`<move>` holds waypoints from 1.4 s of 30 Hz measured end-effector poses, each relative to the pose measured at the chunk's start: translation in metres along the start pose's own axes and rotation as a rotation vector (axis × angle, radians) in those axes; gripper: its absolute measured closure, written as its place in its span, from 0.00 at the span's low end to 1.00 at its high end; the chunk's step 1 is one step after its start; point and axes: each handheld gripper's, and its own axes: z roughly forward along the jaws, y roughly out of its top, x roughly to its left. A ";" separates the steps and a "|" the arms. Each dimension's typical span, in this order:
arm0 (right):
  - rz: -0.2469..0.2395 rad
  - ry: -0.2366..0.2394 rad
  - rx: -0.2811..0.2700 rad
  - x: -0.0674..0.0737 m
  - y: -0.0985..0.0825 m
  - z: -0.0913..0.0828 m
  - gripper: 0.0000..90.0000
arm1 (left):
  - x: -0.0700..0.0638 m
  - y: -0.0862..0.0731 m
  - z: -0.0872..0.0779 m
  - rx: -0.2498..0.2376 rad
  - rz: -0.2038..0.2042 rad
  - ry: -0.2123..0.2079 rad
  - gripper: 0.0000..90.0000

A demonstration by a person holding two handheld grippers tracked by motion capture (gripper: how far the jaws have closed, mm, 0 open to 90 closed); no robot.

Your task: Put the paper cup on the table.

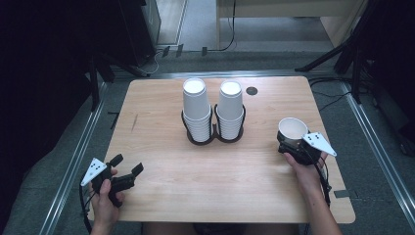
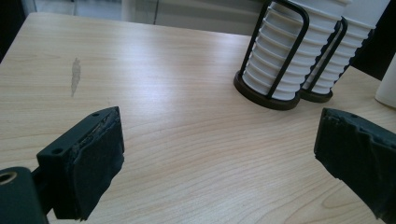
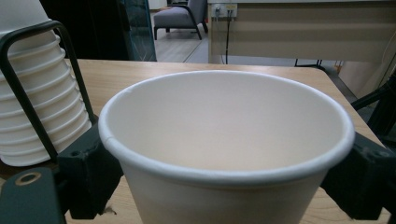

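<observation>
From above, a wooden table (image 1: 161, 147) is seen. Two stacks of white cups (image 1: 196, 108) are kept upside down in a black rack (image 1: 214, 138) at the far middle of the table. A small dark dot (image 1: 251, 90) is seen on the table, just right of the stacks. The left claw (image 1: 130, 164) is held at the near left edge, with its jaws spread and nothing between them. At the right side, one cup (image 1: 292, 130) is seen upright, mouth up, with the right claw (image 1: 290, 145) around it.

In the left gripper view, the left claw (image 2: 219, 154) is spread wide over bare table (image 2: 187, 154). The rack (image 2: 280, 70) and its stacks (image 2: 280, 56) are seen far off to the right. A grey mark (image 2: 75, 74) is seen on the wood at the left.

In the right gripper view, the cup (image 3: 224, 135) is seen between the jaws of the right claw (image 3: 224, 186), one jaw at each side of it, just under the rim. Whether the cup is pinched or only touched cannot be told. A stack (image 3: 37, 102) is seen at the left, behind a black bar of the rack (image 3: 28, 112).
</observation>
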 end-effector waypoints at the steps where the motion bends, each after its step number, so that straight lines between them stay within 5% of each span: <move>1: 0.000 0.000 0.000 0.000 0.000 0.000 0.12 | 0.000 0.000 0.000 0.000 0.000 0.000 0.02; 17: 0.003 0.008 0.013 -0.002 -0.003 -0.001 0.10 | 0.003 0.000 -0.002 -0.016 -0.019 0.012 0.02; 30: -0.018 0.073 0.056 -0.004 -0.002 -0.009 0.01 | 0.004 -0.001 0.000 -0.005 -0.023 0.007 0.02; 42: -0.043 0.080 0.104 -0.012 -0.009 -0.039 0.00 | 0.007 -0.001 -0.001 0.002 -0.043 0.006 0.02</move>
